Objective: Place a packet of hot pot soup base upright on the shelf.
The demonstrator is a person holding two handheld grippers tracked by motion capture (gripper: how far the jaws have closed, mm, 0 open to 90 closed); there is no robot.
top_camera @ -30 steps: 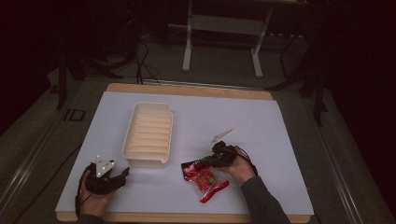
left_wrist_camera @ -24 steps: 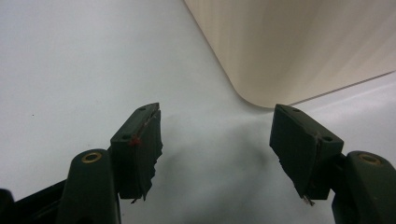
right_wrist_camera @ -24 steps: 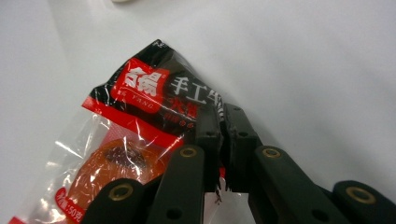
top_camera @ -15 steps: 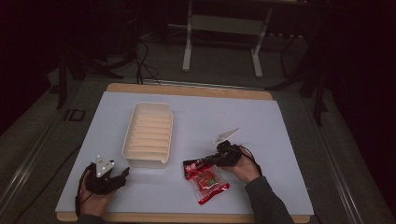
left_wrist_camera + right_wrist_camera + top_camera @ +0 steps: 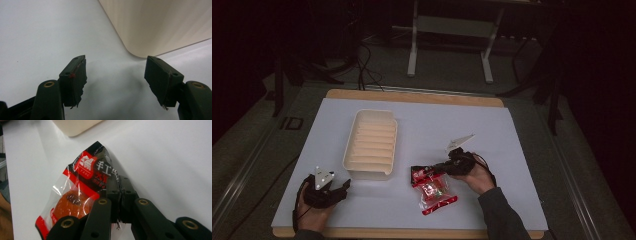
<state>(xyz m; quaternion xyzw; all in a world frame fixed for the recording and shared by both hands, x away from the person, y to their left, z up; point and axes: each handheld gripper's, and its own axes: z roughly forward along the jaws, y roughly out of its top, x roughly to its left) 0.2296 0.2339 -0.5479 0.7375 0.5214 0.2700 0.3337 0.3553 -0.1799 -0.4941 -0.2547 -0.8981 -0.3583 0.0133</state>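
High view: the right claw point(image 5: 430, 173) has crept left a bit over the last second, dragging the red snack packet point(image 5: 432, 190) toward the cream tray point(image 5: 371, 144), so it's probably headed in there. The left claw point(image 5: 343, 187) sits idle near the left edge of the surface point(image 5: 522, 150).

Left gripper view: jaws wide apart, holding nothing, with the tray's corner point(image 5: 150, 25) just beyond.

Right gripper view: jaws clamped on the packet's point(image 5: 82, 190) edge, lifting it.

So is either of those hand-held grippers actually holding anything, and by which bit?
The right hand-held gripper pinches the red snack packet by its edge near the top; the left hand-held gripper is open, holding nothing.
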